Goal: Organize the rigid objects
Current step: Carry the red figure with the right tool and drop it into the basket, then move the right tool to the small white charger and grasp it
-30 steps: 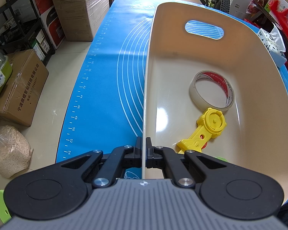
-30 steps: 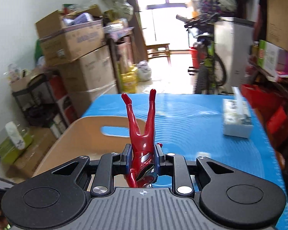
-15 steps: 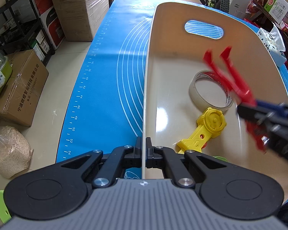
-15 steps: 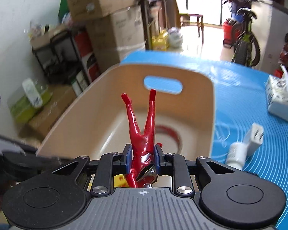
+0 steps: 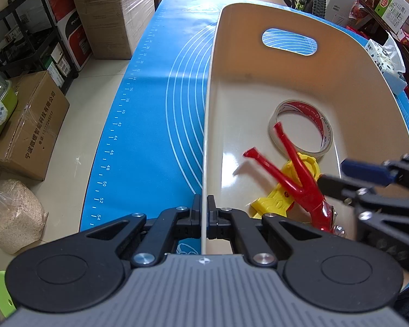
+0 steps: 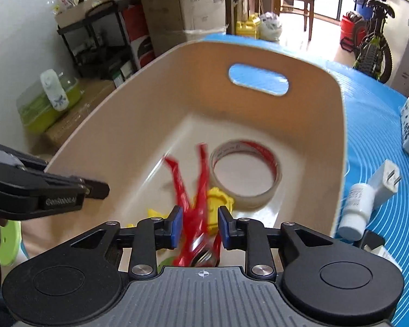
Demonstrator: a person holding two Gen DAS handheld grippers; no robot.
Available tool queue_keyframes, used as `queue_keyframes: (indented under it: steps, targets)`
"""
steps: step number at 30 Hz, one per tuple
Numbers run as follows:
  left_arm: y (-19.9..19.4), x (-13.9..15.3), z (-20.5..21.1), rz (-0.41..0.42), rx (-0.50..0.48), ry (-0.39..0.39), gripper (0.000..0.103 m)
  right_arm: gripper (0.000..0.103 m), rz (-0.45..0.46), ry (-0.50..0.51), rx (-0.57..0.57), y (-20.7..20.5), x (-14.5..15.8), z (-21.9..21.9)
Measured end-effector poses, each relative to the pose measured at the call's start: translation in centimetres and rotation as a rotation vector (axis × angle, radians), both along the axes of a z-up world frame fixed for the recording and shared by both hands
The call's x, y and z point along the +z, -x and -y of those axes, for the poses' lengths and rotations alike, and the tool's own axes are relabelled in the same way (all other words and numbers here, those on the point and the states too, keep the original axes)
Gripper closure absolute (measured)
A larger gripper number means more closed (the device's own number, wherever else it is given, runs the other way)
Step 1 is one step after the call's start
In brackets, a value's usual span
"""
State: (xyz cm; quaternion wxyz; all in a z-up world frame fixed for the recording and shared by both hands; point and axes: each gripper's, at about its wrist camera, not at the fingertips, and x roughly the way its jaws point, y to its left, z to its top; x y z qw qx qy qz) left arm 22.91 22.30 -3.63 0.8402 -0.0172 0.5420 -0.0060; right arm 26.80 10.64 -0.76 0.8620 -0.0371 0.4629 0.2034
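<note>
My left gripper (image 5: 204, 212) is clamped narrow on the near left rim of the beige basket (image 5: 349, 87), which sits on a blue mat (image 5: 155, 114). Inside the basket, a red figure (image 5: 294, 174) lies blurred, legs pointing toward the basket's far handle slot, over a yellow toy (image 5: 275, 200) and just in front of a tape roll (image 5: 302, 128). At the basket's near right, my right gripper (image 6: 199, 227) stands spread wide, with the figure loose between its pads.
</note>
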Motion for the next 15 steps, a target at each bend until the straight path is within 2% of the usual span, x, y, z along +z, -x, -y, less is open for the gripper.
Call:
queue_keyframes:
  steps: [3,5,11,15]
  targets:
    - [-0.1,0.0,0.0,0.000,0.000,0.000,0.100,0.048,0.038,-0.042,-0.014,0.2,1.3,0.9]
    - [-0.1,0.0,0.0,0.000,-0.001,-0.001,0.100,0.037,0.075,-0.054,-0.037,0.4,2.3,1.6]
    - [-0.1,0.1,0.0,0.000,-0.001,-0.001,0.100,0.035,0.162,-0.075,-0.095,0.7,4.7,4.4]
    - [-0.1,0.1,0.0,0.000,-0.001,-0.001,0.100,0.033,0.190,-0.037,-0.146,0.6,5.6,7.4]
